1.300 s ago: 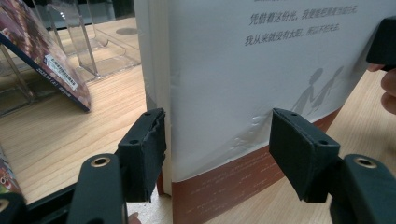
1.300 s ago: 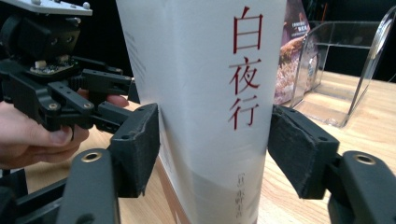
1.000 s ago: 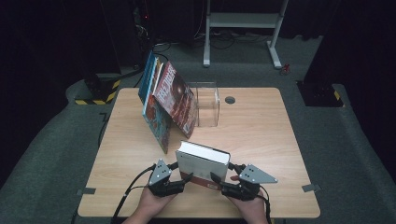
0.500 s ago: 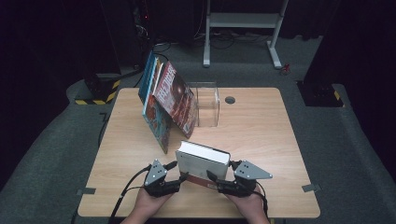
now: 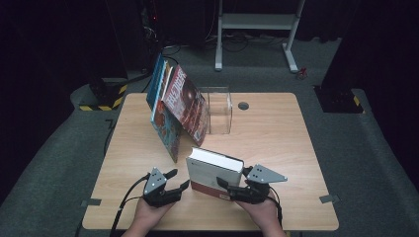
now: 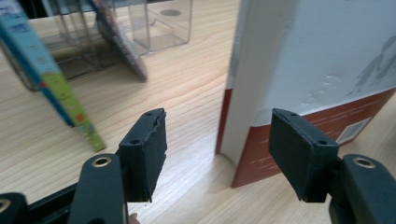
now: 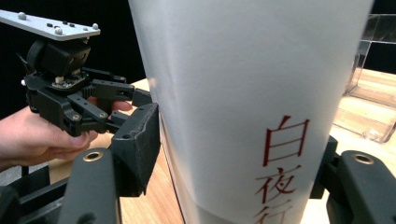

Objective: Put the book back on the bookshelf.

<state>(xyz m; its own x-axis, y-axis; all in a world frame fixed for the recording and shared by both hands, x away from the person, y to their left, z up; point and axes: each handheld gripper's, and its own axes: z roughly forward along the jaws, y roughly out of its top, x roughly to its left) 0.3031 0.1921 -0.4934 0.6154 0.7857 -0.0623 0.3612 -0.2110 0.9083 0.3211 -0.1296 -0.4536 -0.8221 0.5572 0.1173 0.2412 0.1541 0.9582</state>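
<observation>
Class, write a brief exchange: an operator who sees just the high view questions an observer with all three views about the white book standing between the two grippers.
Operator: Is the right gripper actually gripping the white book?
Observer: Its jaws have just been closing with the book's spine between them; in the right gripper view one pad presses the cover.
Operator: And the left gripper?
Observer: Open. In the left gripper view its pads touch nothing, and the book's red-banded lower corner stands just beyond them.

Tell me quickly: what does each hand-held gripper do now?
Left hand-held gripper: open, holding nothing, beside the book.
Right hand-held gripper: shut on the book.
</observation>
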